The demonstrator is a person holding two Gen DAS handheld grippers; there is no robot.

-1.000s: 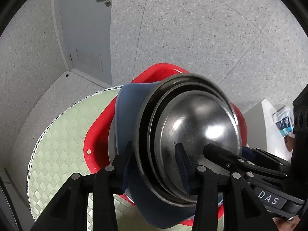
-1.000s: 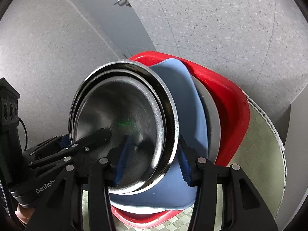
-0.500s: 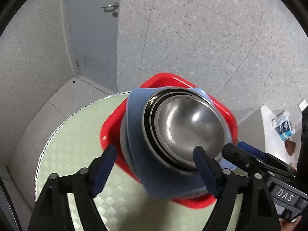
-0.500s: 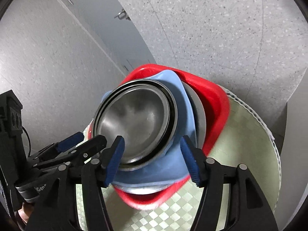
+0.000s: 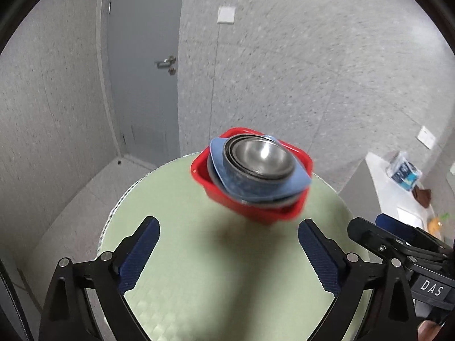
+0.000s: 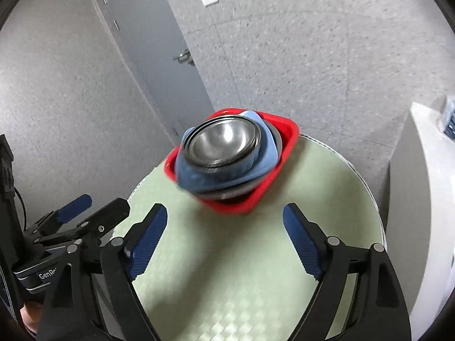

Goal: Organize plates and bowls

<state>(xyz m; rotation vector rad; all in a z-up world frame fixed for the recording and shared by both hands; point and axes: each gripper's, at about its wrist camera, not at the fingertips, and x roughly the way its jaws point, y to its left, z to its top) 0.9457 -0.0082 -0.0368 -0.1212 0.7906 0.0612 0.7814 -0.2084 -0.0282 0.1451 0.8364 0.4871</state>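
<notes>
A stack stands at the far side of the round green table (image 5: 199, 255): nested steel bowls (image 5: 260, 156) in a blue dish (image 5: 273, 190), over a grey plate, in a red square dish (image 5: 256, 213). It also shows in the right wrist view, steel bowls (image 6: 221, 142), blue dish (image 6: 227, 176), red dish (image 6: 236, 207). My left gripper (image 5: 229, 251) is open and empty, well short of the stack. My right gripper (image 6: 224, 240) is open and empty, also short of it.
A grey door (image 5: 142, 71) and speckled walls stand behind the table. A white counter (image 5: 398, 193) with a blue-white packet (image 5: 403, 172) is at the right. Each gripper sees the other at its side, the right one (image 5: 398, 247) and the left one (image 6: 76, 227).
Both grippers opened, let go of the stack's rim and drew back toward me. The stack now stands alone on the table, farther away.
</notes>
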